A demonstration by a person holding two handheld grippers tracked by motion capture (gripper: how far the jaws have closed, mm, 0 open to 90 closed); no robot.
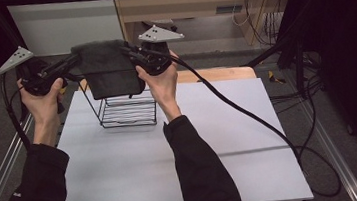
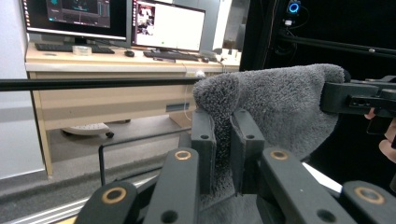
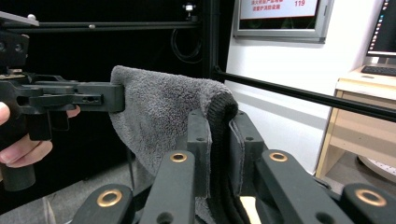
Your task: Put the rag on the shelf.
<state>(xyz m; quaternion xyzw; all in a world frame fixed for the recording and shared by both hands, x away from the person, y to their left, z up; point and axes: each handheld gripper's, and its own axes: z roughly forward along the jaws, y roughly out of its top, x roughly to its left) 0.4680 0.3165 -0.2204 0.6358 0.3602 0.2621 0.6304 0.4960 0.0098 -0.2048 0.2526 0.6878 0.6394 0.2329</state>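
Towel (image 1: pixel 108 67) | high view: stretched level between left tool (image 1: pixel 69 61) and right tool (image 1: pixel 134 55), directly above wire rack (image 1: pixel 127 111) on tabletop (image 1: pixel 181 145) | left gripper view: jaws clamped on towel corner (image 2: pixel 224 107) | right gripper view: jaws clamped on opposite corner (image 3: pixel 219 112), rack below both tools.

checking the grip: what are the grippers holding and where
A dark grey terry towel: left gripper and right gripper each pinch one end of its folded upper edge.
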